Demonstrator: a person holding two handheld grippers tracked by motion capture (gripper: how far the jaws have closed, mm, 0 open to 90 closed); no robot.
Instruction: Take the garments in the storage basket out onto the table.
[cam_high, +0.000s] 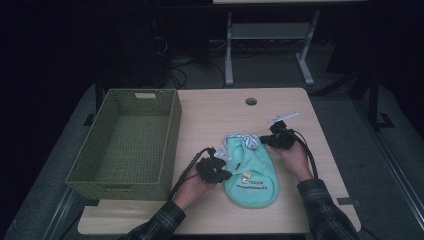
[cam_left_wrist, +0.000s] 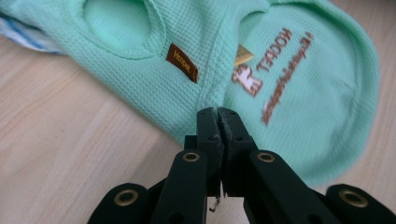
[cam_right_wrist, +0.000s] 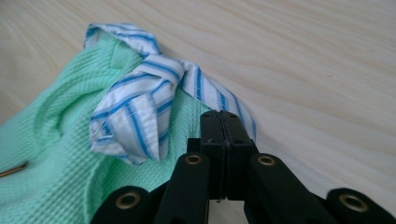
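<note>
A mint-green small garment (cam_high: 252, 177) with brown printed lettering lies flat on the wooden table (cam_high: 215, 112). Its blue-and-white striped collar (cam_high: 248, 141) is bunched at the far end. My left gripper (cam_high: 228, 175) sits at the garment's left side. In the left gripper view its jaws (cam_left_wrist: 217, 113) are pressed together on the green fabric's (cam_left_wrist: 299, 93) edge, where creases run into the tips. My right gripper (cam_high: 263, 141) is at the collar end. In the right gripper view it (cam_right_wrist: 219, 115) is shut on the edge of the striped collar (cam_right_wrist: 135, 116).
A green woven basket (cam_high: 172, 135) stands at the table's left side, nothing visible inside it. A round cable hole (cam_high: 251, 101) is near the table's far edge. A brown label (cam_left_wrist: 182, 62) is sewn below the garment's armhole. A dark floor and a desk frame (cam_high: 270, 45) lie beyond.
</note>
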